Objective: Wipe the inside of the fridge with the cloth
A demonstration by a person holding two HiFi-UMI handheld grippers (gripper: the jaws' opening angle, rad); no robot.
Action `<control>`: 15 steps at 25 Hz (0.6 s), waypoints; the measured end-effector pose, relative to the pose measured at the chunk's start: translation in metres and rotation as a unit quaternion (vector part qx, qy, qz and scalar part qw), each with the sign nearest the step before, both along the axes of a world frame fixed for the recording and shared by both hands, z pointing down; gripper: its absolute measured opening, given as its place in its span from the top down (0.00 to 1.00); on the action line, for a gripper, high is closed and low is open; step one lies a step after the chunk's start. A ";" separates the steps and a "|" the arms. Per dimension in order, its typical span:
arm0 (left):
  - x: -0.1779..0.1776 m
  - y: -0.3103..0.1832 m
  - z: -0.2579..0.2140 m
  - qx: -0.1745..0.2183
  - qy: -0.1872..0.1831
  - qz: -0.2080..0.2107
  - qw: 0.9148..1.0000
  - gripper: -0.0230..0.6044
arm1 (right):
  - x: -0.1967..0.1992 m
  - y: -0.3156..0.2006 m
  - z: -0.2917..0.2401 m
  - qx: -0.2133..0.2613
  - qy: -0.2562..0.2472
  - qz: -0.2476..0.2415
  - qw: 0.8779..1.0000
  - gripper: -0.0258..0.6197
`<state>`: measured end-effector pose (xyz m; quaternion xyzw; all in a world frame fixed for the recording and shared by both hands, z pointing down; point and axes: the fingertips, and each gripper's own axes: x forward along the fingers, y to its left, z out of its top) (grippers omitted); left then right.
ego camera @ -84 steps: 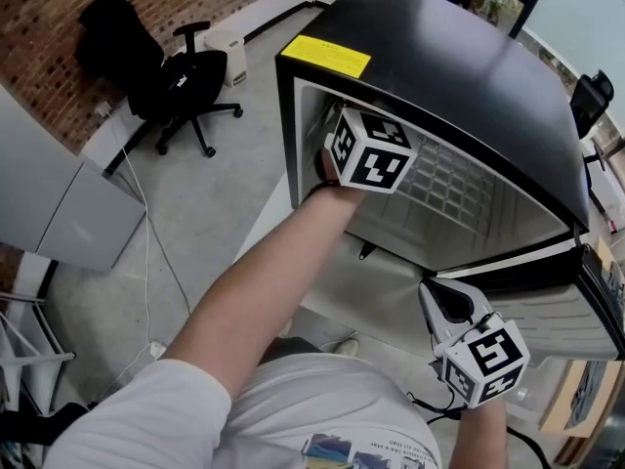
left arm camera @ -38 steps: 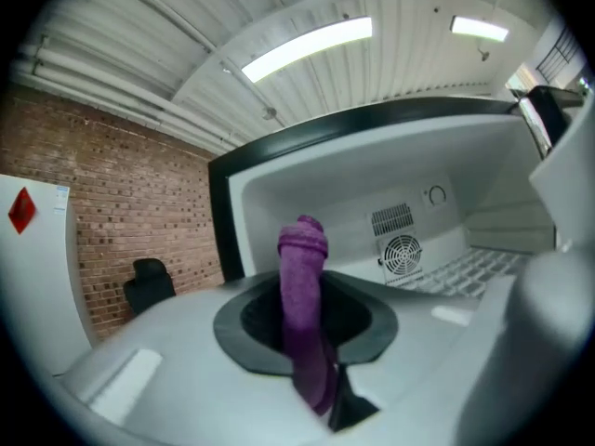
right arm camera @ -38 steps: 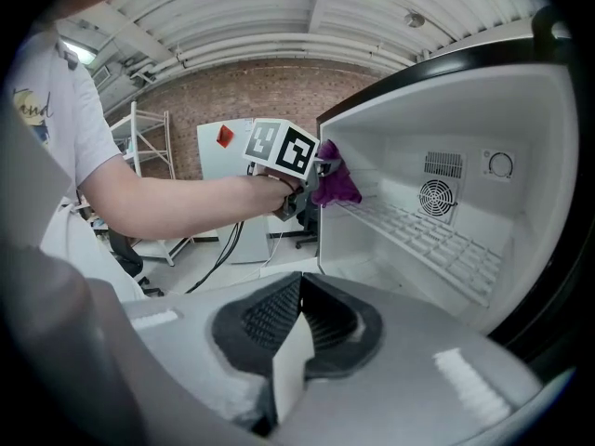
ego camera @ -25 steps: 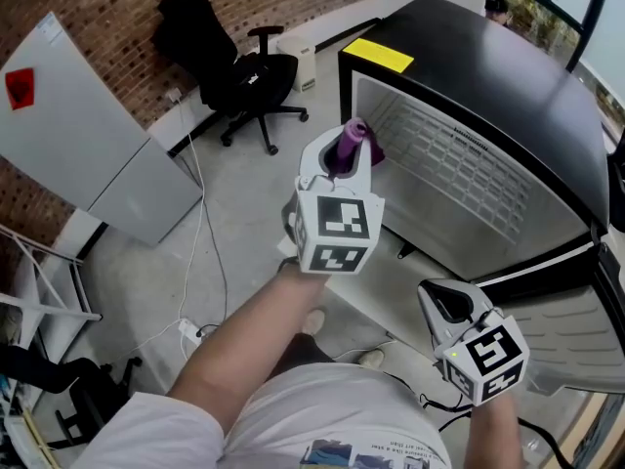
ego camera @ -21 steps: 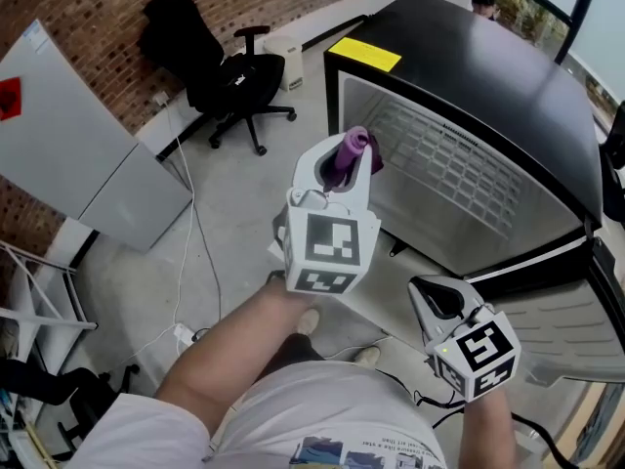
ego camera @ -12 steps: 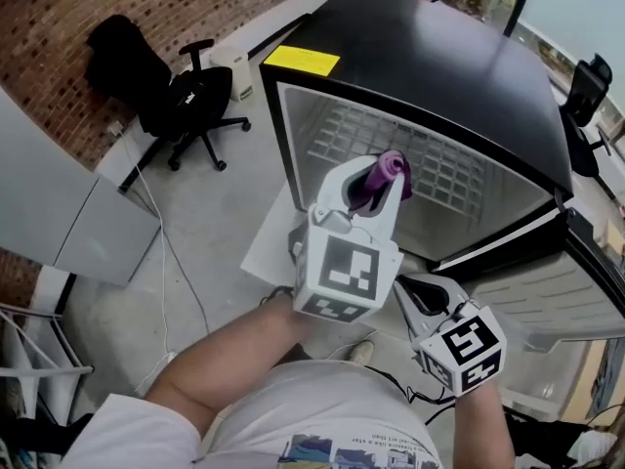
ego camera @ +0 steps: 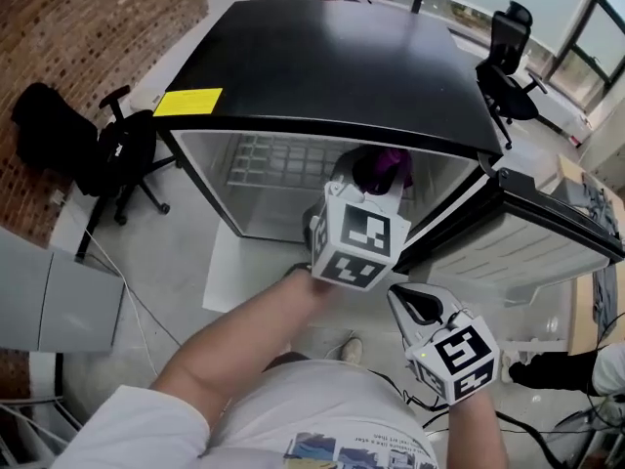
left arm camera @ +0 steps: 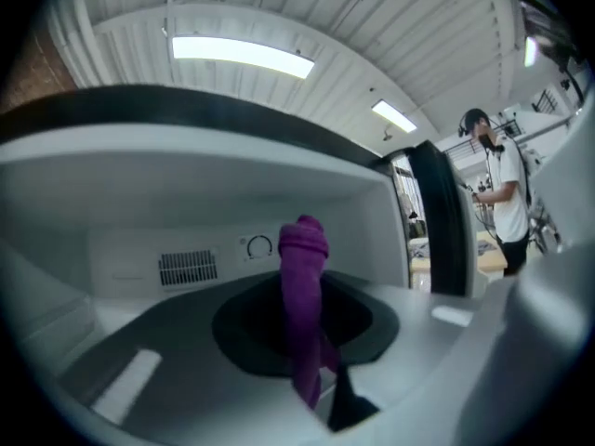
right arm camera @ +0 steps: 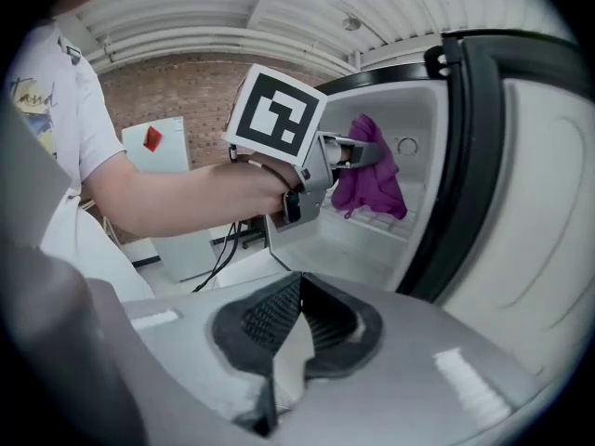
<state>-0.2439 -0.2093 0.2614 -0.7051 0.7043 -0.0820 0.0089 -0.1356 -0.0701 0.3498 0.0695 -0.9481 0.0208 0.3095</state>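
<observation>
Floor (ego camera: 186,242): pale grey; a white mat (ego camera: 234,281) is laid in front of the fridge.
Wall (ego camera: 88,27): red brick, seen at the left of the head view.
Fridge (ego camera: 332,66): a low black box with a pale lining; it is stood open, and its mouth is turned toward the person.
Door (ego camera: 537,247): swung out to the right of the fridge; its ribbed white lining is shown, edged by a black seal.
Chairs: one black office chair (ego camera: 107,154) is set left of the fridge by the wall; a second (ego camera: 508,47) is seen beyond the fridge's far right corner.
Shelf (ego camera: 273,159): a white wire rack fitted across the inside of the fridge.
Left gripper (ego camera: 376,179): held by an outstretched bare arm (ego camera: 244,330) at the fridge's mouth, toward its right side, with the jaws pointed inward; the jaws are clamped on the cloth.
Right gripper (ego camera: 418,303): kept low, outside the fridge and near the door's inner edge; its jaws are brought together at the tips, and nothing is held between them.
Cloth (ego camera: 386,164): purple and bunched, pinched between the left gripper's jaws, with folds hung below them; it is held just inside the opening, above the shelf. Whether any wall or the shelf is touched cannot be told.
Label (ego camera: 187,102): a yellow rectangle stuck on the fridge top, at its front left corner.
Dial (left arm camera: 258,246): a round control on the back wall, beside a small vent grille (left arm camera: 188,268); both are seen behind the cloth in the left gripper view.
</observation>
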 end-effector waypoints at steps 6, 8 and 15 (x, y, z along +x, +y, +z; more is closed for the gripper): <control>0.000 -0.034 0.019 -0.025 0.005 0.015 1.000 0.86 | 0.027 -0.016 0.004 -0.002 0.009 0.053 0.999 0.96; -0.005 -0.038 0.023 -0.030 0.005 0.013 0.999 0.86 | 0.028 -0.019 0.006 -0.003 0.013 0.056 0.998 0.96; -0.034 -0.039 0.035 -0.045 0.002 -0.009 0.999 0.86 | 0.011 -0.027 0.012 -0.004 0.030 0.035 0.999 0.96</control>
